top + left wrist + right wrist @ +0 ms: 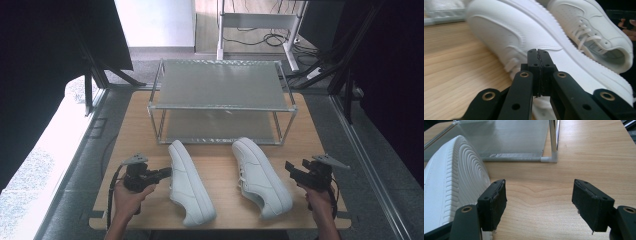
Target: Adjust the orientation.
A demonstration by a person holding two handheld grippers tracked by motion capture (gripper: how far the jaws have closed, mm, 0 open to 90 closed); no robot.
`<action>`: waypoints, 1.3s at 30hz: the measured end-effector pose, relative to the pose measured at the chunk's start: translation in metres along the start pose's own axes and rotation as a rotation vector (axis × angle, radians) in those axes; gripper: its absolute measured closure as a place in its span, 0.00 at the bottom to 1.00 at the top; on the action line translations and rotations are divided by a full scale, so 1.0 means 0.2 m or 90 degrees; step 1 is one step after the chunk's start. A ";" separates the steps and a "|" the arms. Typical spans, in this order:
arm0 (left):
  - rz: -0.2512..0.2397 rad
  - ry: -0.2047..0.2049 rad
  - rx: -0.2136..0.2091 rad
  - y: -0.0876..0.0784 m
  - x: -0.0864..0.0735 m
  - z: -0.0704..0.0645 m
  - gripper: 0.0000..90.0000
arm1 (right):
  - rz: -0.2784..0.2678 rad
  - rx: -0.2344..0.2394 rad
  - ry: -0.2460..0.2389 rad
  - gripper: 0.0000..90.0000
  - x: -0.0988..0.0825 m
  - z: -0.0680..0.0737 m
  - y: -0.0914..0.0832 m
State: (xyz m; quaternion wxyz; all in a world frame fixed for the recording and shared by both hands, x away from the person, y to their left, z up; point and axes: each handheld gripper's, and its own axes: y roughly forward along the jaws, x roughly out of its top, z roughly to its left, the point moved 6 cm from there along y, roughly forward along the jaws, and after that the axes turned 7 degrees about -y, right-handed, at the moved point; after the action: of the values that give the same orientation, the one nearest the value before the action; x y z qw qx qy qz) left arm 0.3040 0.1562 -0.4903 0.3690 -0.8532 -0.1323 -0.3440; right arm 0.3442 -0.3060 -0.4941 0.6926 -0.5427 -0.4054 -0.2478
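Two white leather sneakers (190, 182) (261, 176) lie mid-table before the wire shelf rack (222, 100). Left gripper (167, 173) jaws pressed together, empty, beside the left shoe; right gripper (291, 168) spread. We judge the shoes light and smooth; grip the collar.

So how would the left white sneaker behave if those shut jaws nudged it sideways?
The left sneaker lies on its side, so it would probably slide, not tip. On the smooth wooden table it likely skids easily. Its upper looks soft and may dent under the left gripper.

Soft daylight from the left — dark corners, blurred close foreground
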 end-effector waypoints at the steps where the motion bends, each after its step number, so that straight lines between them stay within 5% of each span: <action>1: 0.004 0.004 -0.001 0.01 0.00 -0.01 1.00 | 0.000 0.000 0.001 0.31 0.00 0.00 0.00; 25: 0.028 0.007 -0.013 0.11 0.07 -0.09 1.00 | 0.000 -0.006 0.004 0.31 0.01 0.00 0.01; 39: 0.034 0.027 -0.044 0.25 0.20 -0.20 1.00 | 0.003 -0.016 0.015 0.31 -0.01 -0.03 0.01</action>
State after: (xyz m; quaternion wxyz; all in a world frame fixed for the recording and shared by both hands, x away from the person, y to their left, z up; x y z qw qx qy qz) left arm 0.3366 0.0913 -0.4696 0.3514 -0.8612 -0.0895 -0.3562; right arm 0.3461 -0.3106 -0.4960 0.6910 -0.5494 -0.3929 -0.2575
